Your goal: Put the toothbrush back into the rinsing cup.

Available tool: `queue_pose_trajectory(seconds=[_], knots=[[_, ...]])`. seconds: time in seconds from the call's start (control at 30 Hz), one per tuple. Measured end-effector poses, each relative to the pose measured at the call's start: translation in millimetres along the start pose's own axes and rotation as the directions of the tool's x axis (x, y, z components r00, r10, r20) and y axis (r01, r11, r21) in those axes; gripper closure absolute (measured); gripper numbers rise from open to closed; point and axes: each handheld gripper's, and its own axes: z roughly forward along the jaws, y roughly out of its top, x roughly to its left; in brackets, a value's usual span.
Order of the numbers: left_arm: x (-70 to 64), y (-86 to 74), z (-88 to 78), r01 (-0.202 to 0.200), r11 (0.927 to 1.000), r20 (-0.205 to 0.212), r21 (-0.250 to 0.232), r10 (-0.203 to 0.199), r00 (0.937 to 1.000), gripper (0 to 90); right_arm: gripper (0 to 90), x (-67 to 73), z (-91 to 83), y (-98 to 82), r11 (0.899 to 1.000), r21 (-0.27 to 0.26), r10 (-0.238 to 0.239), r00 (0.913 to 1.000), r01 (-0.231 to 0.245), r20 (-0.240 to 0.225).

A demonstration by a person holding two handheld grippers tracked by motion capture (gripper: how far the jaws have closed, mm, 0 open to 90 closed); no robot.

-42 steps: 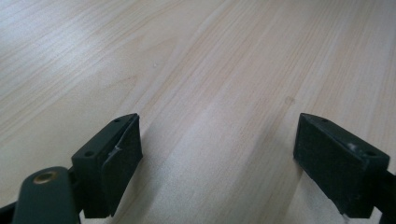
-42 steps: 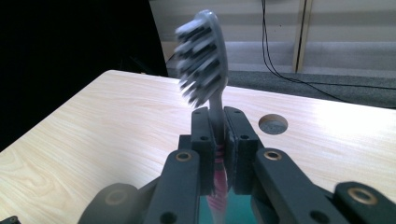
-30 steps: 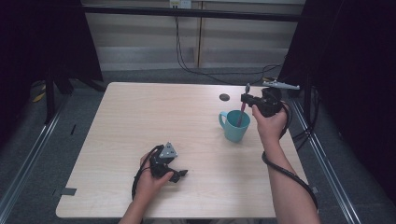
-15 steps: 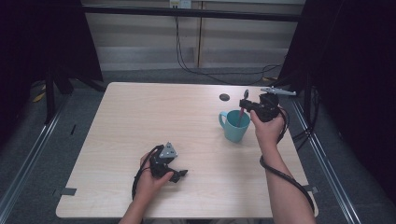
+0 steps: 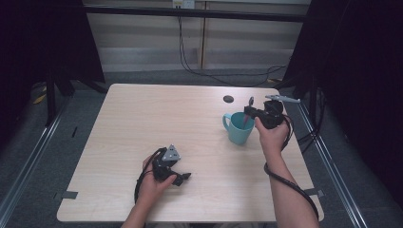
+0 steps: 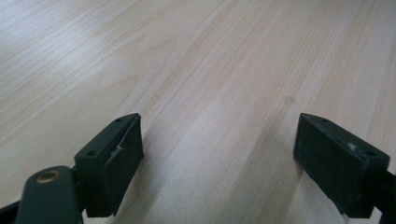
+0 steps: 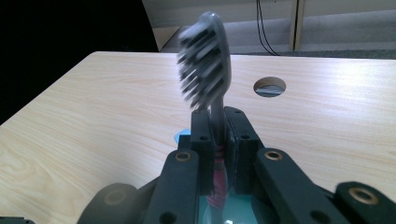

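A toothbrush (image 7: 211, 88) is pinched at the neck by the right gripper (image 7: 219, 140), bristle head up, pink handle end hanging down into the teal mug (image 5: 240, 128). The mug is parked near the desk's right edge, a bit toward the far side, just in front of the cable hole (image 5: 228, 99). The left gripper (image 5: 173, 171) is resting near the front edge of the desk (image 5: 142, 118), jaws spread wide with nothing but bare wood seen between them in the left gripper view.

Looks like the brush is being dropped into the mug, handle first. To get it done cleanly, the handle tip should probably be kept centered over the opening and lowered straight until it's seated on the bottom or leaned on the rim. Only then should the pinch be let go, otherwise the brush could tip sideways and knock the mug. A slow release is likely best, since the mug isn't being steadied by anything.
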Motion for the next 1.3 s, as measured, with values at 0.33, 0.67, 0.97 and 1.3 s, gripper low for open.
queue_pose_trajectory(seconds=[0.33,0.67,0.97,1.3], knots=[[-0.3,-0.1,-0.1,0.002,1.0000,-0.002,0.001,-0.002,1.0000,15.6,83.4,-5.3,-1.7,-7.4,1.000,0.010,0.012,0.9999,-0.012,0.013],[-0.3,-0.1,-0.3,0.000,1.0000,-0.002,0.004,0.000,1.0000,15.6,82.7,-10.4,-2.4,-14.6,1.000,0.014,0.024,0.9995,-0.025,0.022],[-0.2,-0.1,-0.3,0.000,1.0000,-0.003,0.003,0.000,1.0000,15.6,79.1,-13.9,-7.8,-16.4,1.000,0.008,0.029,0.9988,-0.030,0.039],[-0.5,-0.1,-0.3,0.002,1.0000,-0.004,0.003,-0.002,1.0000,15.6,55.9,-17.1,-10.4,-22.6,0.999,0.044,0.015,0.9975,-0.018,0.069]])
